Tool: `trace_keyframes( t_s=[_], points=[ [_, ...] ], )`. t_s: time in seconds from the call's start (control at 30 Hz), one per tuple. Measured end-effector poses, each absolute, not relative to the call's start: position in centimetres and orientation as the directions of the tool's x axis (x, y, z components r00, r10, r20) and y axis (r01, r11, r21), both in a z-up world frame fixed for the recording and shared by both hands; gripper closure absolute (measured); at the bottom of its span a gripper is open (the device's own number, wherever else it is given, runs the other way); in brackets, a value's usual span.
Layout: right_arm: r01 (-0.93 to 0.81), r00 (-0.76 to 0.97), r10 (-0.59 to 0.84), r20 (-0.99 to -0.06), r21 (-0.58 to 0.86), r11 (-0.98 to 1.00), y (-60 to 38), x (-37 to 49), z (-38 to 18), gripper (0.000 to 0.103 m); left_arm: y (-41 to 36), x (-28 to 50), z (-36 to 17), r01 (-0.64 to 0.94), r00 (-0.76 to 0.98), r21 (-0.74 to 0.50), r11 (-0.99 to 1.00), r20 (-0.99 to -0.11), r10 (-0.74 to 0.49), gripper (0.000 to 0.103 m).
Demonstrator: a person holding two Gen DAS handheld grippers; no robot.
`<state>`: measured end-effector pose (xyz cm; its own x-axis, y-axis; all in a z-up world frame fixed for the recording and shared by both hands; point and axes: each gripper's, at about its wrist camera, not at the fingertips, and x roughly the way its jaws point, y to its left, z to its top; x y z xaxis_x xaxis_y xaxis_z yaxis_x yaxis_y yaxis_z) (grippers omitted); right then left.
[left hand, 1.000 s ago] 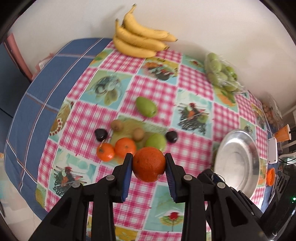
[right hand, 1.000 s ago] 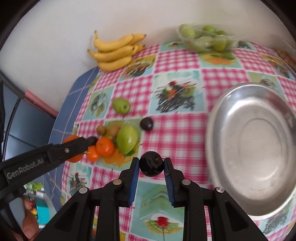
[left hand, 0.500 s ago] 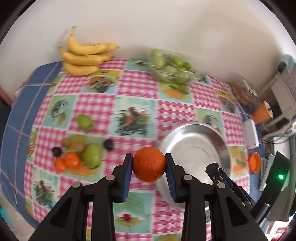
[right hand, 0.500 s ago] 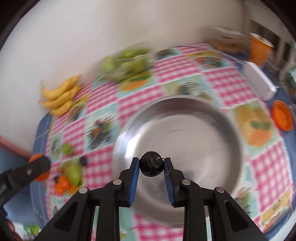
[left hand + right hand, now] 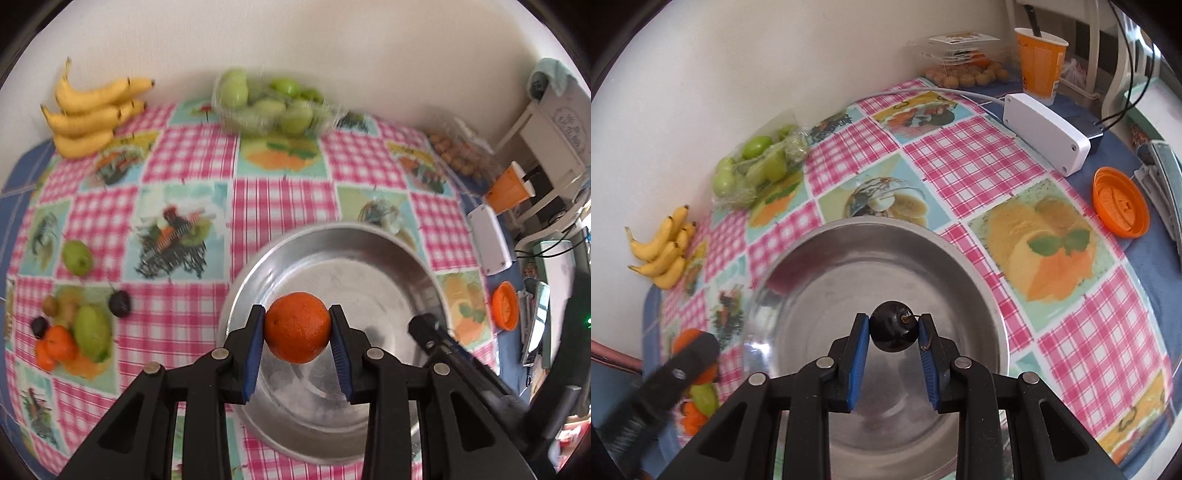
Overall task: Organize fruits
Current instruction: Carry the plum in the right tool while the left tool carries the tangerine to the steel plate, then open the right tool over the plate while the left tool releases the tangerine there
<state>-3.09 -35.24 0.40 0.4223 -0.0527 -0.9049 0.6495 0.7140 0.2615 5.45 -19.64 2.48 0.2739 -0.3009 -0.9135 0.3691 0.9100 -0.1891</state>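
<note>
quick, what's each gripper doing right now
left gripper: shut on the round orange fruit
right gripper: shut on the small dark round plum

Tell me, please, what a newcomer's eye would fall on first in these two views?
Likely the bright orange clamped in the left gripper, held over the big steel bowl. Next, the small dark plum pinched in the right gripper above the same bowl. Then the yellow bananas at the table's far edge against the wall.

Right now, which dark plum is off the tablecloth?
The dark plum clamped in the right tongs, over the steel bowl; the others lie beside the fruit pile.
</note>
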Motion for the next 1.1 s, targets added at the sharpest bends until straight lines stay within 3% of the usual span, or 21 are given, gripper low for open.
trace_keyframes(
  t_s=[0.4,0.73,0.83,0.93,1.03,1.1],
  points=[
    [0.64,0.36,-0.081,-0.929,0.183,0.746,-35.1,-0.8,-2.5,0.074,-19.7,6.4,-2.8,0.358,0.218,-0.203,0.911,-0.931,-0.293,0.067],
    [0.656,0.345,-0.097,-0.933,0.166,0.737,-35.3,-1.3,-2.2,0.073,-19.9,5.9,-2.5,0.375,0.19,-0.249,0.893,-0.922,-0.337,0.065],
    [0.651,0.343,-0.097,-0.934,0.162,0.742,-35.0,-1.5,-2.0,0.071,-19.8,5.6,-1.8,0.386,0.2,-0.245,0.889,-0.919,-0.34,0.059],
    [0.642,0.35,-0.099,-0.931,0.162,0.749,-34.7,-1.6,-1.6,0.067,-19.3,5.4,-1.1,0.382,0.212,-0.237,0.893,-0.919,-0.334,0.056],
    [0.636,0.362,-0.113,-0.925,0.156,0.756,-34.5,-1.7,-0.7,0.052,-18.3,5.5,-0.5,0.349,0.224,-0.223,0.91,-0.923,-0.312,0.056],
    [0.633,0.367,-0.12,-0.923,0.153,0.759,-34.4,-1.8,-0.3,0.048,-17.5,5.6,-0.1,0.328,0.243,-0.203,0.923,-0.926,-0.29,0.056]
  ],
)
